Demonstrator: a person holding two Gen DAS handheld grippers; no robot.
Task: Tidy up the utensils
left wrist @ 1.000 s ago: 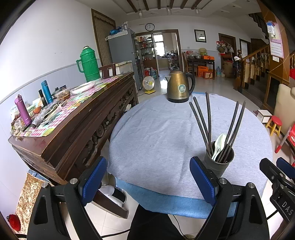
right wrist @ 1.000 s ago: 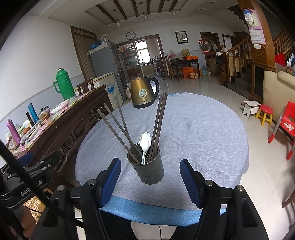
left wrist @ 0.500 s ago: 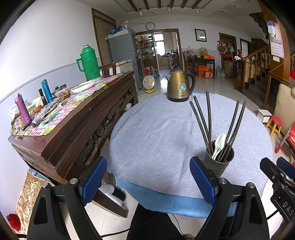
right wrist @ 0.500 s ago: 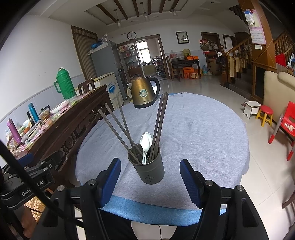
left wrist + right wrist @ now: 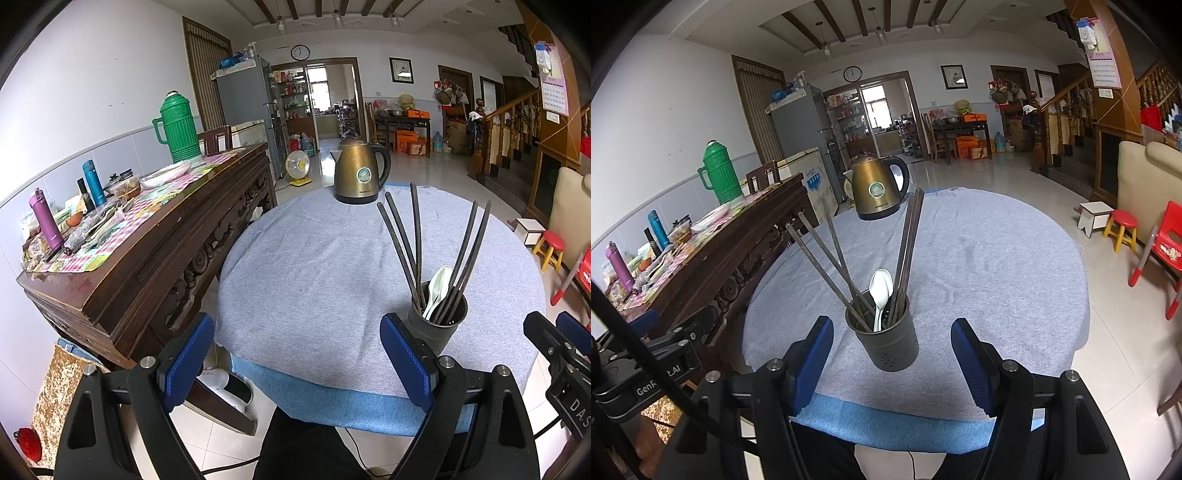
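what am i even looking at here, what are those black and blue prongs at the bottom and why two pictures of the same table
There is no robot here. A person holds a hand-held claw in each hand, and each claw carries a wide-angle camera looking forward along its two blue-padded fingers.

One picture comes from the left claw, the other from the right claw, so you see the same table from two slightly different spots.

On the round table with its grey cloth stand a dark utensil cup holding dark chopsticks and a white spoon, and farther back a bronze kettle.

Both claws are open and hold nothing. The cup sits just beyond the right claw's fingers.
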